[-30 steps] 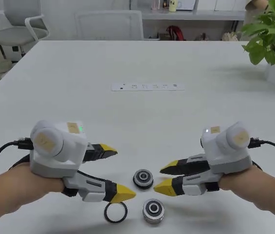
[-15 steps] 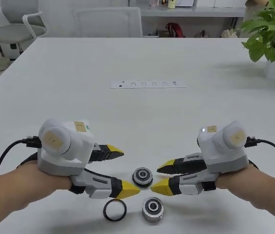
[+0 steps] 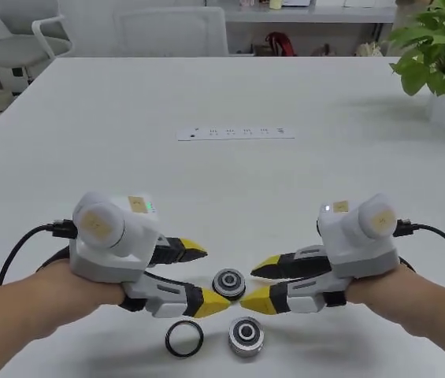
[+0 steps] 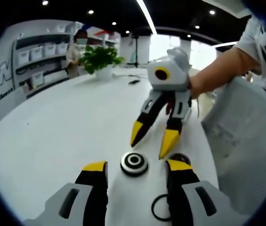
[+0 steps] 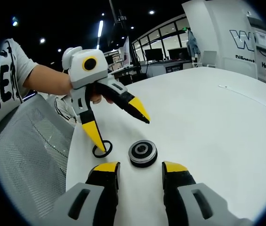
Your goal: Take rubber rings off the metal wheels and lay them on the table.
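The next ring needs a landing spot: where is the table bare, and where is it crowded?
Crowded: the near edge, where left gripper and right gripper flank one wheel, with the other wheel and loose ring close by. Bare: the wide table stretch from there to the power strip, and right toward the plant.

Far wheel (image 3: 228, 282) and near wheel (image 3: 246, 334) lie flat; loose black ring (image 3: 167, 339) beside near wheel

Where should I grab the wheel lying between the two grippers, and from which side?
By its dark outer rim, probably. The wheel lies flat, face up, straight ahead of the open left gripper, so come in low from that side.
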`<state>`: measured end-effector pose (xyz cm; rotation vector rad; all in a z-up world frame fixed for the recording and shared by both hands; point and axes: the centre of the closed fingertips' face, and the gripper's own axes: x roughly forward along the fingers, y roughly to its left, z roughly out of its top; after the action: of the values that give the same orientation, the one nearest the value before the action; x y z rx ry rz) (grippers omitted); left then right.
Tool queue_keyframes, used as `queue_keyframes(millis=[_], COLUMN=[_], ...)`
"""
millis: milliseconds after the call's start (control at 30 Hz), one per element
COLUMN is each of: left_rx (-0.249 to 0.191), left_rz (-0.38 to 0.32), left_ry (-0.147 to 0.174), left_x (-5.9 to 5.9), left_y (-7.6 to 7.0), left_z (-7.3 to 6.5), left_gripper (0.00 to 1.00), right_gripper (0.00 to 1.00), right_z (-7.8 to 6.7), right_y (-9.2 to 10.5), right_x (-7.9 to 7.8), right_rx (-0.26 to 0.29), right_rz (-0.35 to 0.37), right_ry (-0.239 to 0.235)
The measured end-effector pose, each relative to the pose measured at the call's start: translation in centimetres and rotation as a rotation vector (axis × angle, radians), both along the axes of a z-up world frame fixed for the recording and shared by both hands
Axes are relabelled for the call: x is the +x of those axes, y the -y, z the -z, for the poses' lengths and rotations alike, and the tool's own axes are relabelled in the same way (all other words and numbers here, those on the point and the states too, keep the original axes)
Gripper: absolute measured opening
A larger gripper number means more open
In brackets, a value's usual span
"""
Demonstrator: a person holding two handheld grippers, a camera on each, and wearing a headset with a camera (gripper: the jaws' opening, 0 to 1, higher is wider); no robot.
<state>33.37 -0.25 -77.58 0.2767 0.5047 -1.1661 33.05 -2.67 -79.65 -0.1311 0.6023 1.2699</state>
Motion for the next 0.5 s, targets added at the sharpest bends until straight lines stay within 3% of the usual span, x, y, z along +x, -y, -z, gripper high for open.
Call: queue_keyframes(millis=[500], left_rx=[0.015], left_rz=[-0.001], left_ry=[0.010], left_x=[0.50], left_y=[0.53], left_z=[0.52], left_gripper=[0.37], right_gripper=[0.34], right_z=[0.02], right_y=[-0.02], right_x=[-0.08], right_rx=[0.008], right_rz=[0.003], right_ry=[-0.003])
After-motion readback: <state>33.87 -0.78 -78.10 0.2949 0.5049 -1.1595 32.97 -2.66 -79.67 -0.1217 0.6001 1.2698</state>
